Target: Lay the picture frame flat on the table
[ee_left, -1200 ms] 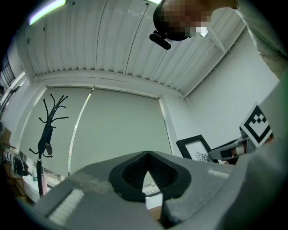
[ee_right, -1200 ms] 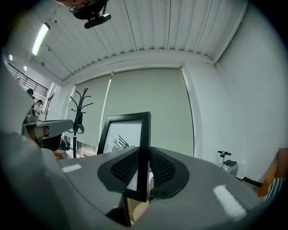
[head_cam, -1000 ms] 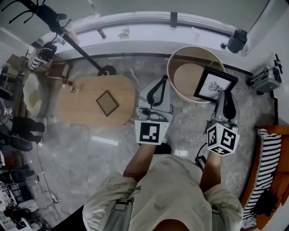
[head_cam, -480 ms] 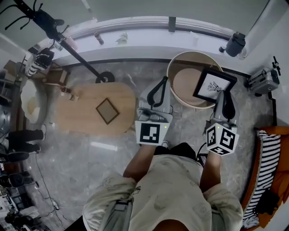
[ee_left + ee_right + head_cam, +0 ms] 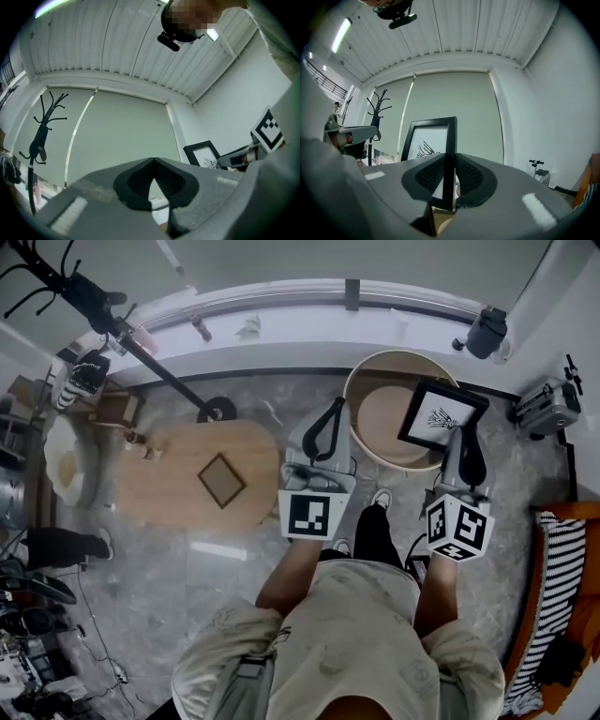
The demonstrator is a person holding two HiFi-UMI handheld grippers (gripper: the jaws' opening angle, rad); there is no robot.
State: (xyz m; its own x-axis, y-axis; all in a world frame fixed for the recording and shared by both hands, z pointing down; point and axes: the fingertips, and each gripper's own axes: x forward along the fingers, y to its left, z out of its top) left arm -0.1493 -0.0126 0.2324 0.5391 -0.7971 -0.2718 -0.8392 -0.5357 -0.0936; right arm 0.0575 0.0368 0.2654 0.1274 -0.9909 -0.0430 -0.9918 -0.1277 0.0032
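A black picture frame (image 5: 442, 414) with a white print hangs upright over the round wooden table (image 5: 375, 362). My right gripper (image 5: 462, 434) is shut on its lower right edge. In the right gripper view the frame (image 5: 429, 140) stands on edge, its side rail pinched between the two pads. My left gripper (image 5: 336, 407) hovers left of the round table, shut, with nothing in it. The left gripper view shows its pads meeting at the tip (image 5: 153, 161), and the frame (image 5: 202, 154) off to the right.
An oval wooden table (image 5: 169, 493) at the left carries a small brown frame (image 5: 222, 480) lying flat. A coat stand (image 5: 141, 338) leans beyond it. A striped cushion on an orange seat (image 5: 551, 587) is at the right. My leg and shoe (image 5: 373, 521) show on the marble floor.
Both grippers and the held frame have drifted slightly with the person's step. A dark trouser leg and a shoe have come into sight below the grippers. Neither grip has changed.
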